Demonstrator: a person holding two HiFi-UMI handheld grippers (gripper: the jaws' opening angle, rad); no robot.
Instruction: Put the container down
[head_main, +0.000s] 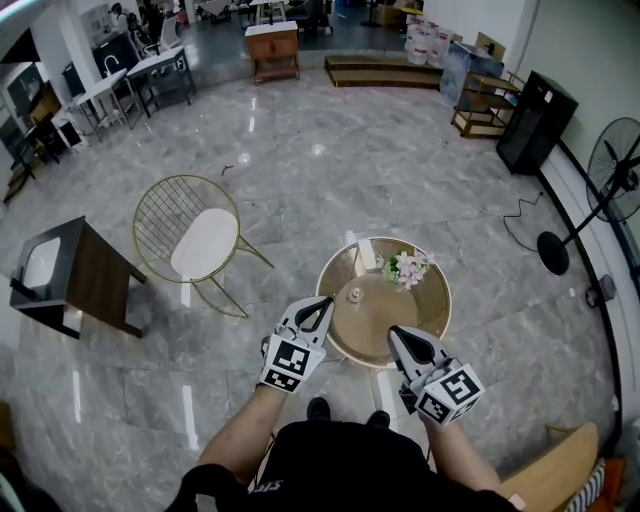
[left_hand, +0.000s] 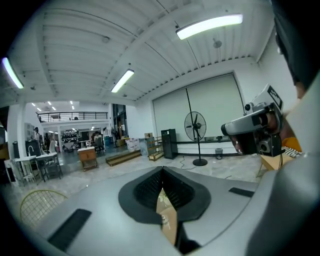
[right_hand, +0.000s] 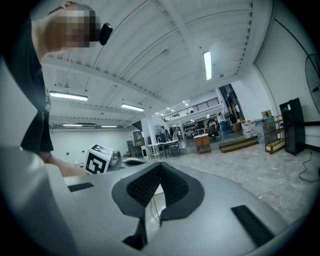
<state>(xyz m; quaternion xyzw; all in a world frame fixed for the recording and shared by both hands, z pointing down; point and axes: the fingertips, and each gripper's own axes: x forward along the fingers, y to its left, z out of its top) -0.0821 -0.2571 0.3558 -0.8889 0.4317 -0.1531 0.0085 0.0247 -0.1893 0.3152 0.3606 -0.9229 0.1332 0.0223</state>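
Container (head_main: 354, 294): small, stands upright on the round table (head_main: 432, 312), between its centre and its left edge. It is free of both grippers. Its material is too small to tell.

Left gripper (head_main: 322, 302): jaws clenched tip to tip, nothing between the pads (left_hand: 150, 186). In the head view it sits over the table's near left edge, apart from the container.

Right gripper (head_main: 396, 333): jaws likewise closed at the tips and empty, over the table's near edge, well clear of the container.

Markings: each gripper carries a cube (head_main: 288, 364) with black-and-white square markers; the left one's cube also shows in the right gripper view.

Flowers (head_main: 405, 268) lie at the table's far right edge. A wire chair (head_main: 195, 240) stands on the floor to the table's left, and a fan (head_main: 615, 185) at the right wall.
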